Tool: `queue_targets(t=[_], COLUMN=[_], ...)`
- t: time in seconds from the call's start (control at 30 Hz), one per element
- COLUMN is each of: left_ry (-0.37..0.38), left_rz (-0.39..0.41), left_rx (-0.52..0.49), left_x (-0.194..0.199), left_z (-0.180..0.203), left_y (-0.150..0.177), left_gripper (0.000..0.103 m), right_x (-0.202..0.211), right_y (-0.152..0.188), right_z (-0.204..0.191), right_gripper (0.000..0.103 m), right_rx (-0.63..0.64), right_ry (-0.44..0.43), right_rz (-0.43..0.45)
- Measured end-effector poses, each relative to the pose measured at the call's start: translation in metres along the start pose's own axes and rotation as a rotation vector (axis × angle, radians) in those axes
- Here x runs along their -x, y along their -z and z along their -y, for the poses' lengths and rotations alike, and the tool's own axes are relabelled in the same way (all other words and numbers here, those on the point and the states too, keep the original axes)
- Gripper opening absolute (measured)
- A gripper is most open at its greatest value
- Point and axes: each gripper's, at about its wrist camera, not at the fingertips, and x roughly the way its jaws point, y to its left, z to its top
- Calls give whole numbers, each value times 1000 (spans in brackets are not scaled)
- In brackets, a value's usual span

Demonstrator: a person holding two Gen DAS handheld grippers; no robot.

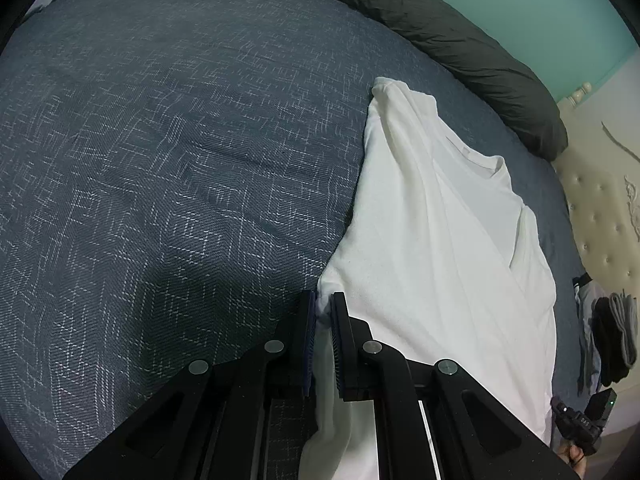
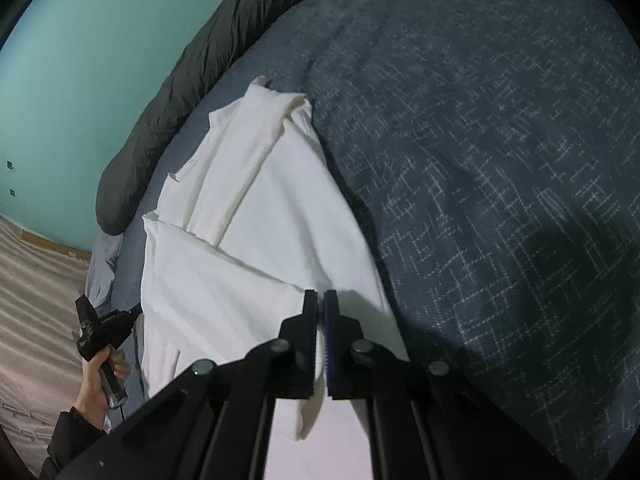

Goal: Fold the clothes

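The white cotton T-shirt [image 1: 440, 240], sleeves folded in, is spread on the dark blue woven bedspread [image 1: 160, 160]. Its near hem is clamped by the left tool [image 1: 323, 312] and the right tool [image 2: 321, 312]. Both corners are best lifted level, keeping the fold square.

You have a white shirt [image 1: 440, 240] of soft, matt knit cloth, lightly creased along its folds. Under it the bedspread [image 1: 180, 160] is coarse woven cloth, dark blue with a pale crosshatch thread, rough to the eye. The dark duvet [image 1: 460, 40] along the far edge is crumpled matt fabric. Your left gripper [image 1: 323, 300] and right gripper [image 2: 320, 298] are matt black plastic with dull metal rivets and ribbed blue pads. The headboard [image 1: 600, 200] looks like tufted, faintly glossy cream upholstery. The wall [image 2: 100, 60] is smooth matt green paint.
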Motion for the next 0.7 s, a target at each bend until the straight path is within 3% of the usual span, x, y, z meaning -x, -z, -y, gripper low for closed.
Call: queue_targets(t=[0.13,0.33,0.6,0.63,0.7], left_ry=[-4,-9,-8,-8,-8], left_rz=[-3,-7,-10,-10,-9], left_rx=[-2,-3,-8,-9,-9], left_x=[-2,-3,-5,-5,-5], left_z=[2,4,4,4,4], left_y=[-1,-1,-3,-2,-2], left_gripper=[9,9,9,9,9], right_x=[6,-6,15,14,3], right_y=[-4,-3,-30,-37,-50], right_z=[2,14,17,16,11], right_gripper=[2,3,8,13,37], right_rx=[-5,-43,-78,-76,-36], right_ry=[2,19,30,34,52], right_rz=[21,-23,31,31,-5])
